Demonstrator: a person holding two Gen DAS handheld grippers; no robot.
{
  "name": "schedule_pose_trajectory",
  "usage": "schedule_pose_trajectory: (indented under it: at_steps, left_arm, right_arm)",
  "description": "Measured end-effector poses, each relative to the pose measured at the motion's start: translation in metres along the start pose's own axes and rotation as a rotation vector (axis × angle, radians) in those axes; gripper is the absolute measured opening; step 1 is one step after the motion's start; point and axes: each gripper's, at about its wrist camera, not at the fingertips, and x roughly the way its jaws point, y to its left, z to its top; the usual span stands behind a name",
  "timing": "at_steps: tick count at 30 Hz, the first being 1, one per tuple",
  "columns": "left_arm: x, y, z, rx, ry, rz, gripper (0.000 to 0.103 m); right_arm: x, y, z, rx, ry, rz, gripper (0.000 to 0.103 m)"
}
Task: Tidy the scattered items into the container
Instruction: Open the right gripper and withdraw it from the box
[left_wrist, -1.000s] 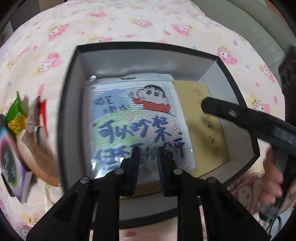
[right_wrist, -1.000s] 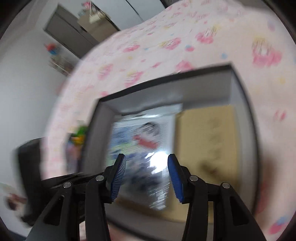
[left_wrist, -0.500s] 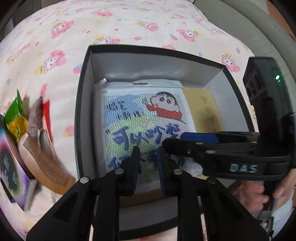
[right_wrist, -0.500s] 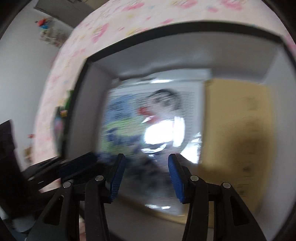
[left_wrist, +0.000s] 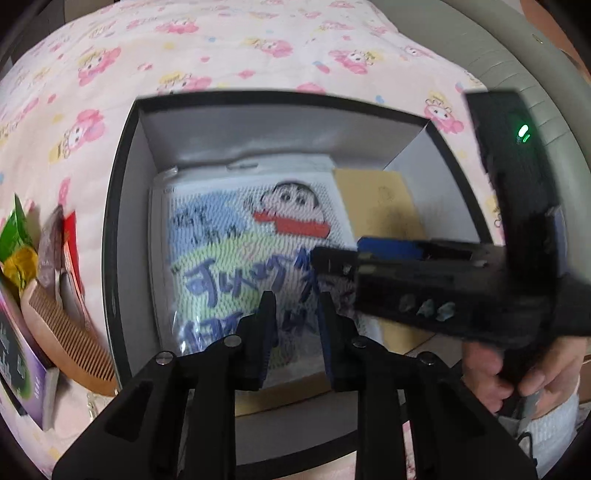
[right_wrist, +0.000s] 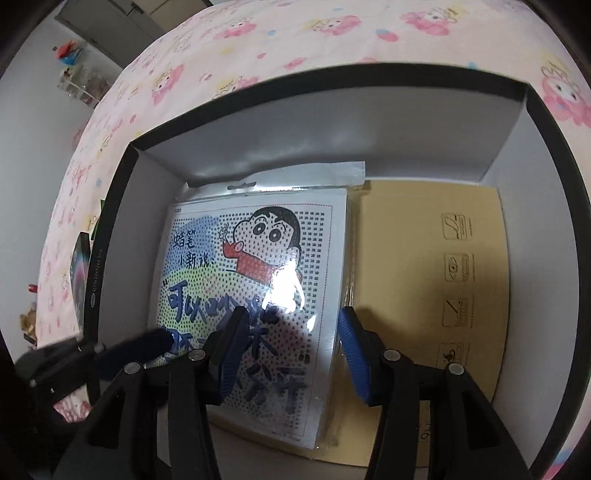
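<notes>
A black box with grey inner walls (left_wrist: 127, 206) (right_wrist: 122, 206) sits on a pink bedspread. Inside lies a plastic-wrapped cartoon picture pack (left_wrist: 236, 236) (right_wrist: 255, 280) on a tan card (left_wrist: 384, 199) (right_wrist: 432, 273). My left gripper (left_wrist: 295, 325) hovers over the box's near side, jaws a little apart and empty. My right gripper (right_wrist: 288, 347) is open and empty just above the pack; it crosses the left wrist view (left_wrist: 354, 258) from the right. Scattered items lie left of the box: a wooden comb (left_wrist: 62, 332), snack packets (left_wrist: 14, 243) and a purple booklet (left_wrist: 18, 369).
The pink cartoon-print bedspread (left_wrist: 221, 48) (right_wrist: 332, 33) surrounds the box. A grey padded edge (left_wrist: 517, 74) runs at the far right. A person's hand (left_wrist: 517, 373) holds the right gripper's handle. A shelf with small items (right_wrist: 74, 74) stands by the wall.
My right gripper has swung in over the box and come down close above the picture pack. My left gripper has stayed over the box's near edge, shifting slightly.
</notes>
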Motion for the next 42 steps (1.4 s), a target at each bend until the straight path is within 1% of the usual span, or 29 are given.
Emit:
schedule_pose_trajectory:
  at_steps: [1,3,4,7,9,10,12,14,15,16,17,18,19,20,22,24,25,27,30,32,34,37,39,42]
  left_arm:
    - [0.0,0.002,0.0,-0.009,0.003,0.004,0.023]
    - [0.0,0.006,0.0,-0.027,0.003,-0.002,0.023]
    - [0.0,0.006,0.0,-0.031,0.004,-0.015,0.023]
    - [0.006,-0.001,0.005,-0.023,0.024,-0.05,0.023]
    - [0.017,-0.007,0.01,-0.031,0.055,-0.068,0.023]
    - [0.023,-0.01,0.013,-0.033,0.071,-0.062,0.023]
    - [0.033,-0.015,0.015,-0.026,0.095,-0.032,0.023]
    - [0.038,-0.017,0.015,-0.025,0.101,-0.005,0.023]
    - [0.037,-0.017,0.015,-0.027,0.086,0.01,0.023]
    - [0.03,-0.02,0.013,-0.022,0.049,0.044,0.023]
    - [0.018,-0.024,0.011,-0.005,-0.007,0.071,0.023]
    - [0.006,-0.028,0.009,0.011,-0.057,0.071,0.024]
    - [-0.007,-0.031,0.007,0.018,-0.102,0.054,0.033]
    - [-0.02,-0.033,0.004,0.016,-0.143,0.047,0.037]
    - [-0.047,-0.037,-0.003,0.017,-0.222,0.061,0.057]
    - [-0.076,-0.038,-0.012,0.026,-0.296,0.065,0.063]
    - [-0.088,-0.034,-0.014,0.032,-0.316,0.059,0.066]
    - [-0.114,-0.033,-0.025,0.048,-0.362,0.044,0.071]
    - [-0.142,-0.033,-0.041,0.072,-0.415,0.048,0.075]
    - [-0.156,-0.035,-0.056,0.075,-0.443,0.074,0.078]
    - [-0.164,-0.037,-0.069,0.092,-0.449,0.099,0.078]
    - [-0.181,-0.041,-0.094,0.134,-0.472,0.125,0.079]
    - [-0.188,-0.038,-0.107,0.128,-0.483,0.137,0.08]
    - [-0.197,-0.028,-0.123,0.094,-0.486,0.117,0.08]
  right_arm:
    - [-0.002,-0.001,0.0,0.005,-0.001,0.021,0.056]
    - [-0.008,-0.007,-0.002,0.01,-0.02,0.043,0.056]
    - [-0.014,-0.011,-0.004,0.018,-0.042,0.039,0.056]
    - [-0.045,-0.015,-0.018,0.005,-0.166,-0.048,0.056]
    - [-0.061,-0.014,-0.026,-0.006,-0.223,-0.105,0.056]
    - [-0.065,-0.009,-0.022,-0.007,-0.237,-0.122,0.056]
    - [-0.066,-0.005,-0.027,-0.023,-0.254,-0.155,0.056]
    - [-0.071,0.002,-0.029,-0.042,-0.264,-0.191,0.056]
    - [-0.071,0.004,-0.031,-0.048,-0.271,-0.207,0.056]
    - [-0.068,0.008,-0.032,-0.046,-0.274,-0.222,0.056]
    - [-0.068,0.012,-0.032,-0.039,-0.284,-0.238,0.056]
    - [-0.077,0.015,-0.038,-0.028,-0.318,-0.236,0.056]
    - [-0.081,0.018,-0.039,-0.033,-0.341,-0.224,0.056]
    - [-0.092,0.022,-0.047,-0.031,-0.374,-0.222,0.057]
    - [-0.108,0.03,-0.058,-0.026,-0.434,-0.249,0.057]
    - [-0.126,0.04,-0.071,-0.027,-0.492,-0.265,0.059]
    - [-0.132,0.044,-0.076,-0.028,-0.508,-0.267,0.061]
    - [-0.147,0.055,-0.088,-0.04,-0.543,-0.272,0.063]
    - [-0.166,0.073,-0.11,-0.064,-0.593,-0.28,0.066]
    - [-0.176,0.084,-0.127,-0.075,-0.621,-0.296,0.067]
    - [-0.181,0.093,-0.143,-0.082,-0.622,-0.308,0.067]
    - [-0.189,0.104,-0.162,-0.093,-0.634,-0.301,0.067]
    - [-0.192,0.113,-0.171,-0.109,-0.637,-0.292,0.067]
    - [-0.195,0.122,-0.174,-0.13,-0.643,-0.272,0.067]
